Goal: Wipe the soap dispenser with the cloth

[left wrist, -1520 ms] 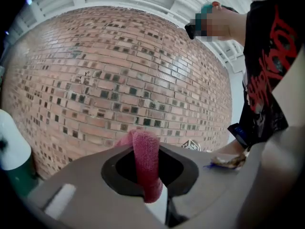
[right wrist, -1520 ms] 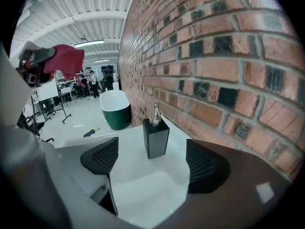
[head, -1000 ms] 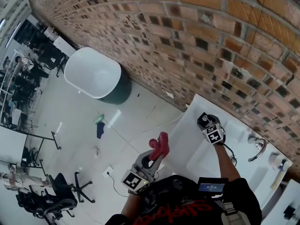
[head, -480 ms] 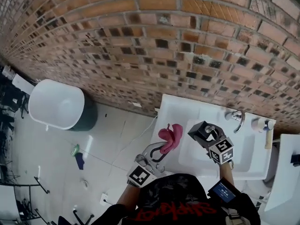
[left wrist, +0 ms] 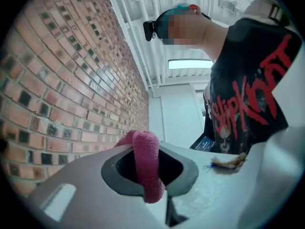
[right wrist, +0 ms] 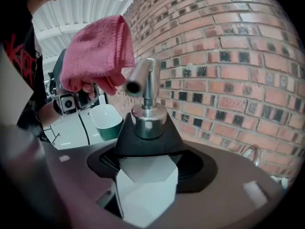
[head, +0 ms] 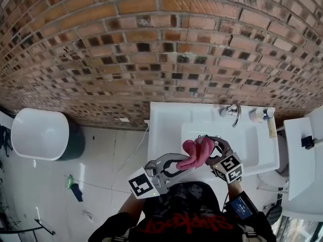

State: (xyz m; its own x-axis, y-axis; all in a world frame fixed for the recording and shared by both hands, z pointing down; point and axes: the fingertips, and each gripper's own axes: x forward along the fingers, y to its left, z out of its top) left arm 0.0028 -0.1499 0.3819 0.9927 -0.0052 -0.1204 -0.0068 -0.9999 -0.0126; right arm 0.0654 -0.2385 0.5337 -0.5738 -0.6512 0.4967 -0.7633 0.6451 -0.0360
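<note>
Jaws of the left gripper (head: 184, 161) pinch the pink cloth (head: 197, 153). Right gripper (head: 216, 150) jaws hug the soap dispenser (right wrist: 145, 142), mid-frame. Cloth is close by its top. I think the wiping has not started yet.

I'm in a washroom corner of a plain, industrial-looking building. Just beyond my right gripper (head: 214, 146), a white washbasin (head: 166, 120) sits against a bare brick wall (head: 151, 49), with a chrome tap (head: 233, 112) at its back edge. Well off to the side of my left gripper (head: 187, 161), a white-topped bin (head: 38, 133) stands on the pale, glossy floor (head: 111, 160). Overhead are white roof beams (left wrist: 143, 13) and a light panel (left wrist: 190, 64).
</note>
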